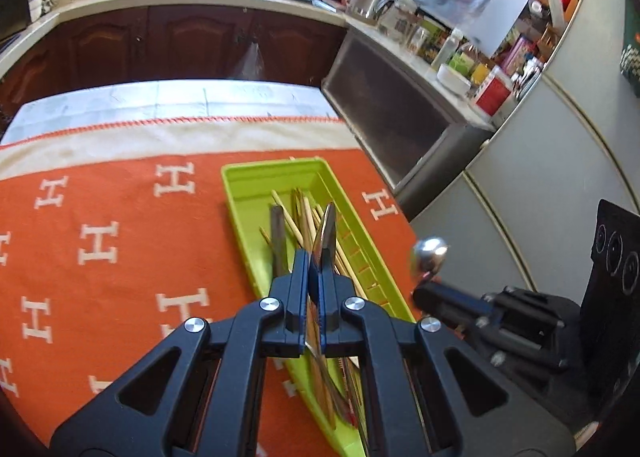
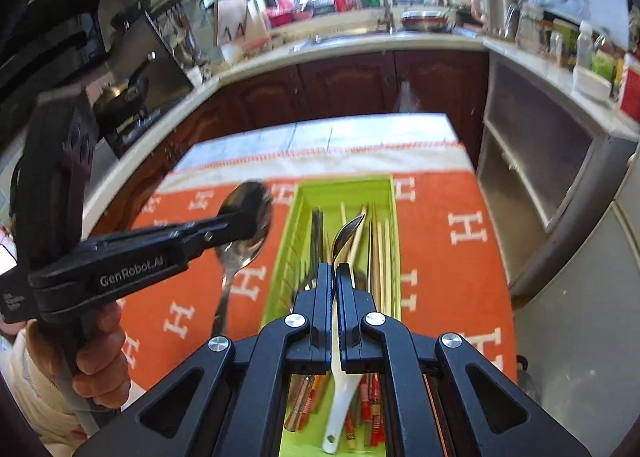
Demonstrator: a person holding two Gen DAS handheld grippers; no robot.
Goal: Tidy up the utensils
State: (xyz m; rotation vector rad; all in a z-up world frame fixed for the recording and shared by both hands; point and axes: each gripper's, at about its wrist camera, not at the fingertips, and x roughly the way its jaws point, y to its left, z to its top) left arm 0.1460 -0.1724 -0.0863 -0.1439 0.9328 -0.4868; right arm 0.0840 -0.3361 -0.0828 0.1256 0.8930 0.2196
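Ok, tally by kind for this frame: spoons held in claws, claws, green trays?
Spoons held: 2, metal spoon in left claw, white-handled spoon in right claw
Claws: 2
Trays: 1, the green tray
Total: 5

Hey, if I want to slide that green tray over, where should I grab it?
Probably the far short wall of the green tray, pinched from above. It is a thin upright rim, and that end is bare, while chopsticks crowd the near end.
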